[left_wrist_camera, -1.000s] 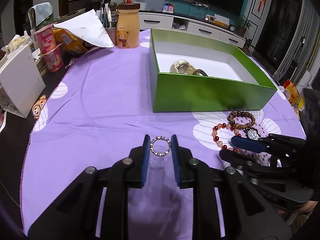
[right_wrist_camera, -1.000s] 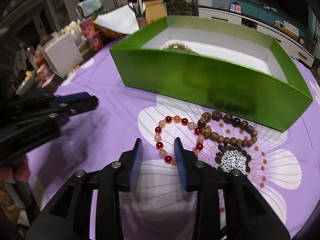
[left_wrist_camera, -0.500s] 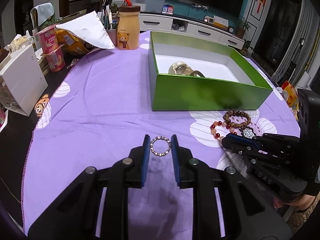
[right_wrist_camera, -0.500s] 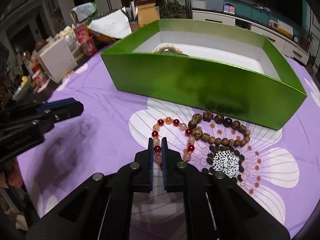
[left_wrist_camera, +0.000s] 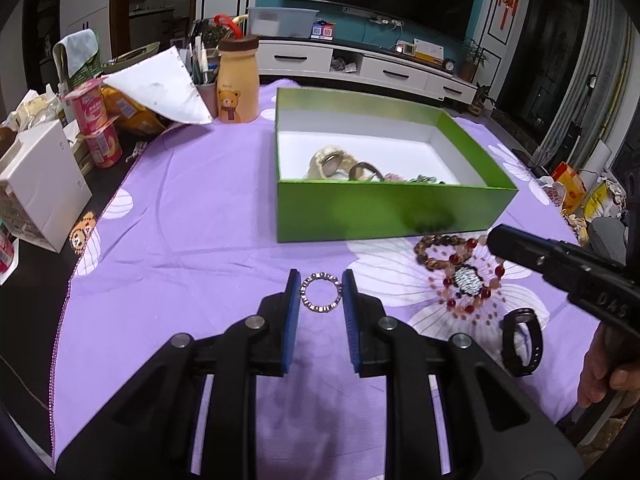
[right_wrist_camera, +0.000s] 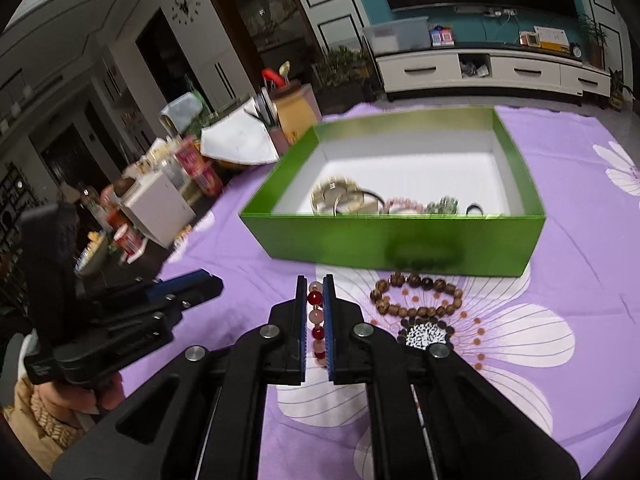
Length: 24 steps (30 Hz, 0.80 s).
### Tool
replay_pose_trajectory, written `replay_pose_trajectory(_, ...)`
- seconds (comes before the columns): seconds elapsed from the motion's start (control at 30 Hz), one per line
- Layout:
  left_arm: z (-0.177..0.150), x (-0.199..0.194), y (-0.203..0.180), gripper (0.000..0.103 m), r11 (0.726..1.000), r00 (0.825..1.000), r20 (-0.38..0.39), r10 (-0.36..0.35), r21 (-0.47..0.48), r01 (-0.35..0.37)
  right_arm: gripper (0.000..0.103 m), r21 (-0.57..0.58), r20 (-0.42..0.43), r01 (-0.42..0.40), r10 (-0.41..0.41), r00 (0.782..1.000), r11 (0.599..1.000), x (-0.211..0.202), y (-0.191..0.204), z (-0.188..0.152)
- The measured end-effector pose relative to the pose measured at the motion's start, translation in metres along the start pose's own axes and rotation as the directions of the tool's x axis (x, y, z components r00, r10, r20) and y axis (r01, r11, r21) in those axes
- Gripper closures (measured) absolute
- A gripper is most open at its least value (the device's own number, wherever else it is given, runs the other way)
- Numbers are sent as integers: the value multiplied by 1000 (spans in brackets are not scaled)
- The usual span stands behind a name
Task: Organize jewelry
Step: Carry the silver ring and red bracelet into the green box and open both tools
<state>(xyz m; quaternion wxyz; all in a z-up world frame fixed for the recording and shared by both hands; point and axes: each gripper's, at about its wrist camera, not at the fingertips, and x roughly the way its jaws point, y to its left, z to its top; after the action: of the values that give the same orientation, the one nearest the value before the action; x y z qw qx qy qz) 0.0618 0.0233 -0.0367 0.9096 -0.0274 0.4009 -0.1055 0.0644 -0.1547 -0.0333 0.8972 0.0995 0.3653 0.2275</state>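
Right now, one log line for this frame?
left gripper: open around small silver beaded ring | right gripper: shut on red-and-pink bead bracelet | green cardboard box: open

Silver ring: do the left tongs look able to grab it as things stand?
Probably yes. The silver ring lies flat on the cloth between the open left tongs, with nothing in between. The right tongs are off to the side, shut on the red bracelet.
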Motion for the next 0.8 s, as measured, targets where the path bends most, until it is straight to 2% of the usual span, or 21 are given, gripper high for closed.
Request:
replay_pose_trajectory(0.2,7,-9,-11,82,1000,1000,18,-18,12,18,96,4,62,-20,20,998,1000,-25,0,10)
replay_pose_trajectory(0.47,23,-14,-27,82,999,999,38,-30,40,29,96,9,101,-5,4,995,1000,-45,-11,21)
replay_pose_trajectory(0.8,64,-7,-40,82,996,997,59,-58,70,54,96,69,127,-39,30,991,997,-49,-44,47)
